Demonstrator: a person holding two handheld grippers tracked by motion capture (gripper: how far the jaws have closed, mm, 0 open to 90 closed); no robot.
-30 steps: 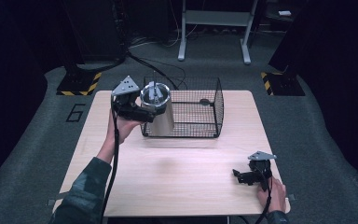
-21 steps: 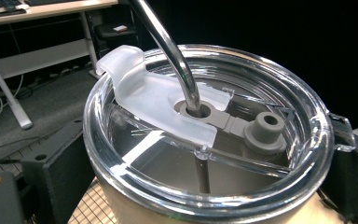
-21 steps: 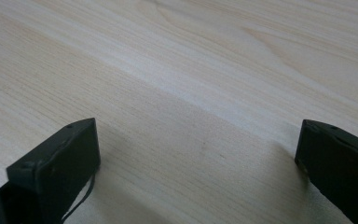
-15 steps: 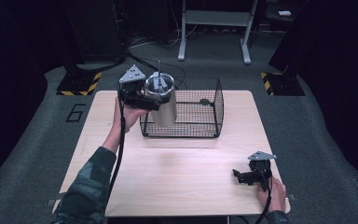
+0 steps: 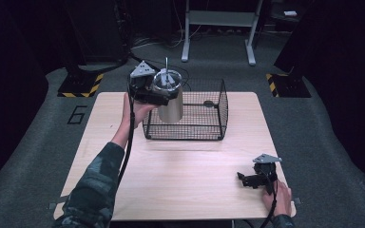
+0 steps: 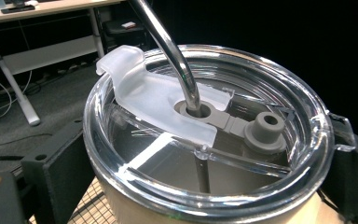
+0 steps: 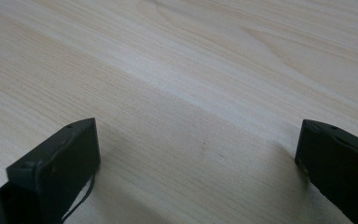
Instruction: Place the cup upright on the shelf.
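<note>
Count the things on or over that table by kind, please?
Tumbler with lid and straw: 1
Wire basket: 1
Grippers: 2, left clamped on the tumbler, right open on the table
Total: 4

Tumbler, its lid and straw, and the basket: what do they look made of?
Tumbler: probably stainless steel, brushed, with a soft dull sheen. Lid: clear hard plastic, since the inside shows through; its flap looks frosted, its plugs a grey rubbery material. Straw: polished metal, mirror-bright with sharp highlights. Basket: thin black wire mesh, likely coated. The left gripper clamps the tumbler.
</note>
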